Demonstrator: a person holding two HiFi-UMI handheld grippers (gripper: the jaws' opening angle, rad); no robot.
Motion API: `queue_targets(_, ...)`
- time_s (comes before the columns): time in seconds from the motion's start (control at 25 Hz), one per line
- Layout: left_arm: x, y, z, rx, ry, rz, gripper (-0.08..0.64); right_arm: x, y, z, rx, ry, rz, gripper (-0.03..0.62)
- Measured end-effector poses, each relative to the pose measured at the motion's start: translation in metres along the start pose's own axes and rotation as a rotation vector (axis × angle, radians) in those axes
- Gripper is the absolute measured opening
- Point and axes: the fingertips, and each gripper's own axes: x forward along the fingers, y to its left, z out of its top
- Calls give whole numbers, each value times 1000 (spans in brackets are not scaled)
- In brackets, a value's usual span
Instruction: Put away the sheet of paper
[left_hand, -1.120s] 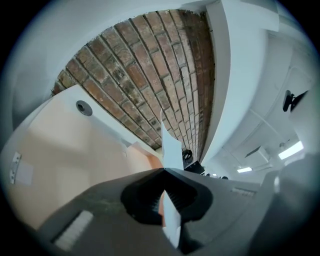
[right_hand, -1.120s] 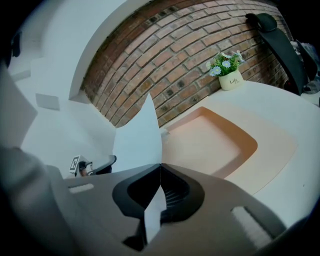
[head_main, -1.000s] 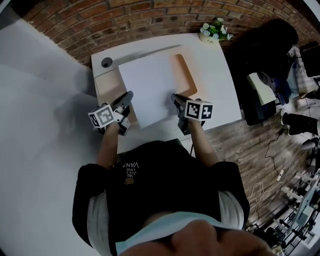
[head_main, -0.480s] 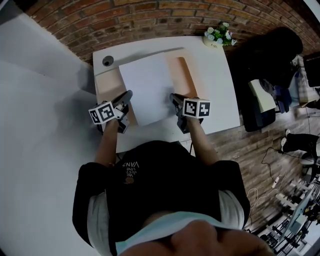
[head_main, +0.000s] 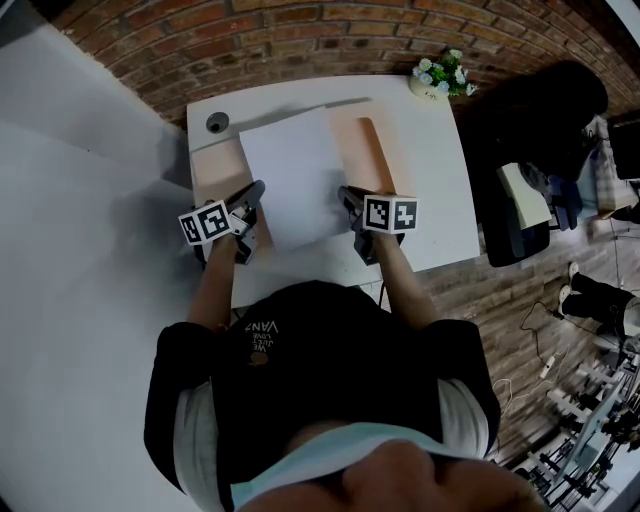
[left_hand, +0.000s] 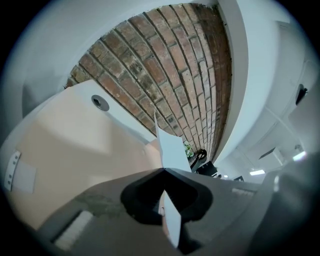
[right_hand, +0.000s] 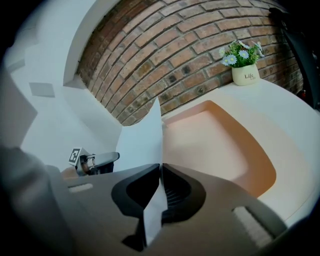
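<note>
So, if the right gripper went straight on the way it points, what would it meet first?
Probably the peach desk mat, since the right gripper, shut on the sheet of paper, tilts downward; depth is unclear.

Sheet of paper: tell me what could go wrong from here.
1. The left tool and right tool each pinch only the near edge of the sheet of paper. Its far part is unsupported and may sag or crease against the peach mat.
2. If the tools drift apart or together, the sheet could tear or buckle between them.
</note>
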Motion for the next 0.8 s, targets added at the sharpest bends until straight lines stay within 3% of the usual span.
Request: queue_targets(0.8, 7, 25, -17, -34, 56, 56, 0, -1, -14, 9, -30, -17, -79, 75)
